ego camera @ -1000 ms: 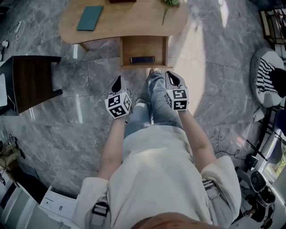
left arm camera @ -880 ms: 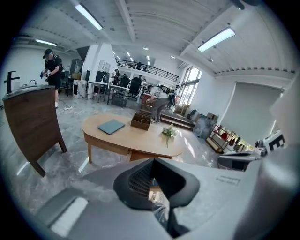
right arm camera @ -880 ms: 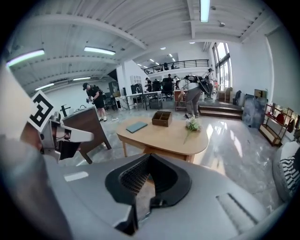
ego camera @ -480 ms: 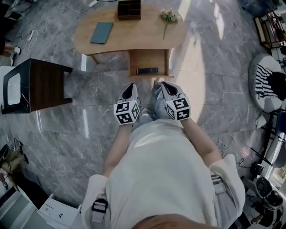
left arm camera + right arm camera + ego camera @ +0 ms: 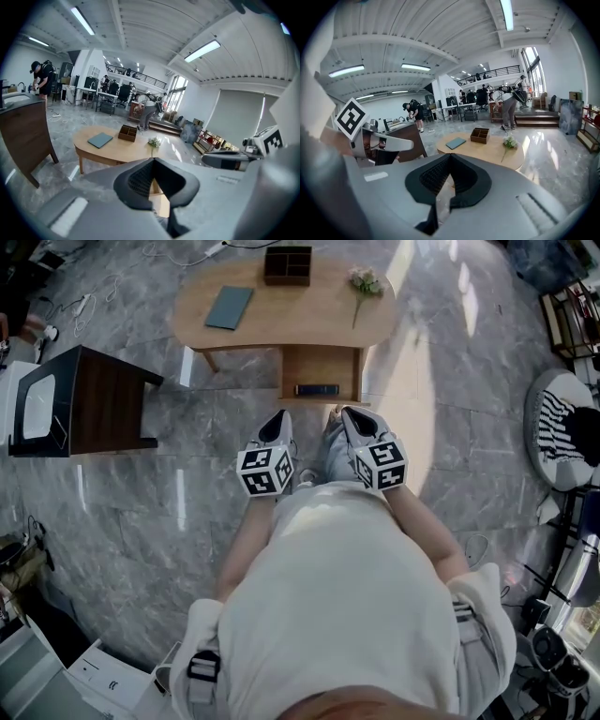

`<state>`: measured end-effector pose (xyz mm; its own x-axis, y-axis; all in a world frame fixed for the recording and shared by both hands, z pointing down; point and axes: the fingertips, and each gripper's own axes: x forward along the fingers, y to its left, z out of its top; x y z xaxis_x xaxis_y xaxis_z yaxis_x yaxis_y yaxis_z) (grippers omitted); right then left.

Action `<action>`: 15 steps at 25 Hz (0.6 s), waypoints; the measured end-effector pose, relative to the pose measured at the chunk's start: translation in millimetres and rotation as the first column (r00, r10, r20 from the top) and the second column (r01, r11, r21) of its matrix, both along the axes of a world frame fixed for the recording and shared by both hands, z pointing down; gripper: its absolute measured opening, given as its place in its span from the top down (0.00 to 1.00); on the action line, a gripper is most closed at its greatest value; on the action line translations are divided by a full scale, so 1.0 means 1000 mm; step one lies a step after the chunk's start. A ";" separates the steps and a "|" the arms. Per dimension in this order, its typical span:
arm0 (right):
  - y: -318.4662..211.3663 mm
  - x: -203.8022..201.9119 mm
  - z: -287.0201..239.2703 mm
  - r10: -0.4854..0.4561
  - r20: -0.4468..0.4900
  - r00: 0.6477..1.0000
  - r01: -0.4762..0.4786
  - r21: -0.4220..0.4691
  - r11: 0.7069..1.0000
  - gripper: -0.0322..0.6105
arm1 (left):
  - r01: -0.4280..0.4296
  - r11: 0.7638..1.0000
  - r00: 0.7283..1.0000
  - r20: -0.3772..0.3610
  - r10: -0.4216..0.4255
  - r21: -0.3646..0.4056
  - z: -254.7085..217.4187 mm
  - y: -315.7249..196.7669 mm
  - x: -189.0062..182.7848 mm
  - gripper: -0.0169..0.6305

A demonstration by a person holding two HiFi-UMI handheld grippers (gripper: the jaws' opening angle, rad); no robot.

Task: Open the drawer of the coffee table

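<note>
Compared with 1 second before, the head view had pulled back from the oval wooden surface (image 5: pixel 281 320): its far edge, cut off earlier, was now in full sight, and with it the dark compartment box (image 5: pixel 288 265) and the flower sprig (image 5: pixel 364 282). The left tongs (image 5: pixel 278 420) and right tongs (image 5: pixel 352 416) had risen and drawn closer together in front of the person's chest. Both were clenched on nothing, their tips meeting in each gripper view. The drawer (image 5: pixel 322 362) had stayed pulled out from under the near edge of the surface, a dark flat item (image 5: pixel 316 389) lying at its front. Both tongs pointed toward it but hung well apart from it.

A teal notebook (image 5: pixel 230 307) lay on the left half of the surface. A dark wooden side stand (image 5: pixel 108 399) stood on the grey marble floor (image 5: pixel 169 512) to the left, apart from the surface. A striped round cushion (image 5: pixel 562 413) sat far to the right. Between the tongs and the drawer front lay only the person's jeans-clad legs (image 5: pixel 330 454) and a strip of floor
</note>
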<state>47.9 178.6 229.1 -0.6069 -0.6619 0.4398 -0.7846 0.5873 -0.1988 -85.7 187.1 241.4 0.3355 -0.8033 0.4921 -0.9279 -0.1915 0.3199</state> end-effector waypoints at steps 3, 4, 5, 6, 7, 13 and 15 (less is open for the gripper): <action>0.002 -0.002 -0.002 0.005 0.009 1.000 -0.006 0.005 1.000 0.95 | -0.006 1.000 1.000 0.000 0.006 -0.005 0.001 0.004 -0.001 0.97; 0.002 -0.002 -0.003 0.010 0.011 1.000 -0.010 0.006 1.000 0.95 | -0.008 1.000 1.000 -0.003 0.008 -0.007 0.001 0.006 -0.001 0.97; 0.003 -0.001 -0.004 0.015 0.014 1.000 -0.015 0.006 1.000 0.95 | -0.008 1.000 1.000 -0.006 0.008 -0.008 0.001 0.007 -0.001 0.97; 0.004 0.000 -0.005 0.019 0.016 1.000 -0.019 0.006 1.000 0.95 | -0.006 1.000 1.000 -0.010 0.006 -0.009 0.001 0.008 -0.001 0.97; 0.006 0.000 -0.007 0.022 0.016 1.000 -0.022 0.008 1.000 0.95 | -0.005 1.000 1.000 -0.014 0.005 -0.009 0.001 0.009 -0.002 0.97; 0.007 0.002 -0.013 0.020 0.007 1.000 -0.020 0.038 0.999 0.95 | -0.001 1.000 0.999 -0.032 0.000 -0.014 0.001 0.011 -0.001 0.97; 0.007 0.002 -0.016 0.019 0.012 1.000 -0.020 0.045 0.999 0.95 | -0.002 1.000 1.000 -0.029 0.002 -0.013 0.001 0.012 -0.001 0.97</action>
